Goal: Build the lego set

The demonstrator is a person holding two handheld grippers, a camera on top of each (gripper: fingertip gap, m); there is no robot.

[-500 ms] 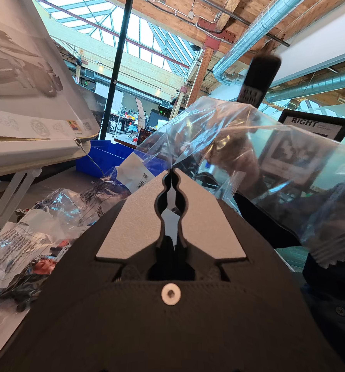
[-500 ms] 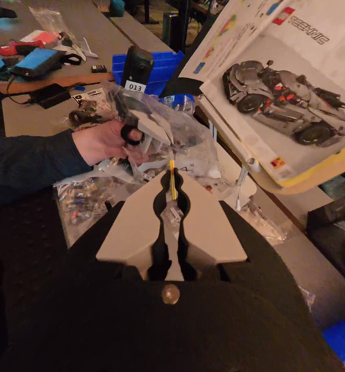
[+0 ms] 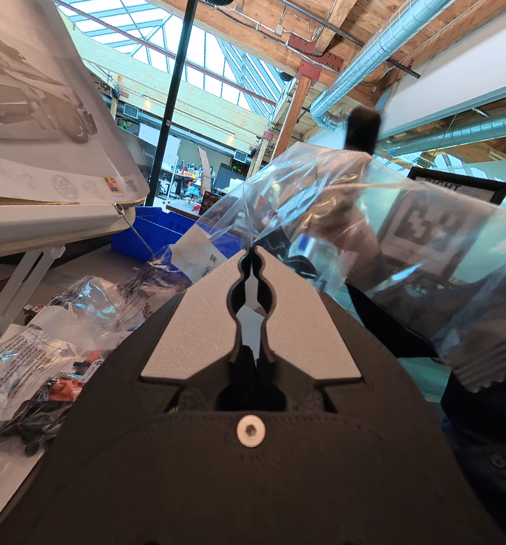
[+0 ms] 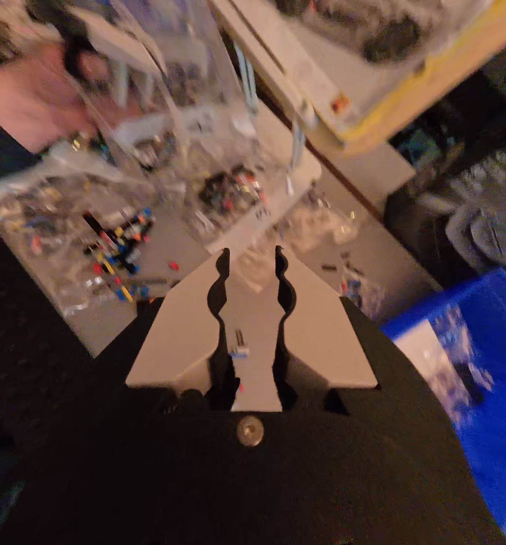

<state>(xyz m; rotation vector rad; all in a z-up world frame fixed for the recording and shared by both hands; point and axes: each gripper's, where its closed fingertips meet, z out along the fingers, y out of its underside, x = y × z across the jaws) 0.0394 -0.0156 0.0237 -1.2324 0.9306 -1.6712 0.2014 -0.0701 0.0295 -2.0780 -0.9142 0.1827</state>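
We see the grey table with many small bags of lego parts and loose coloured pieces on it. At the far side the instruction booklet leans tilted on its white stand, and a blue bin stands behind it; another blue bin is at the right edge of the right wrist view.

The left gripper points up and forward, and its tips pinch the edge of a big clear plastic bag, which hangs raised above the table. Half a second ago it held the bag the same way. The right gripper looks down at the table with its two fingers spread apart and nothing between the tips. Earlier they were nearly together on a thin yellow piece close to the bag; now we do not find this piece at the tips, and the gripper is over a lower part of the table.

A hand with a dark sleeve shows at the upper left of the right wrist view. This whole view is strongly blurred, so we cannot tell the single parts in the bags. In the left wrist view the other gripper is seen only through the plastic, unclear.
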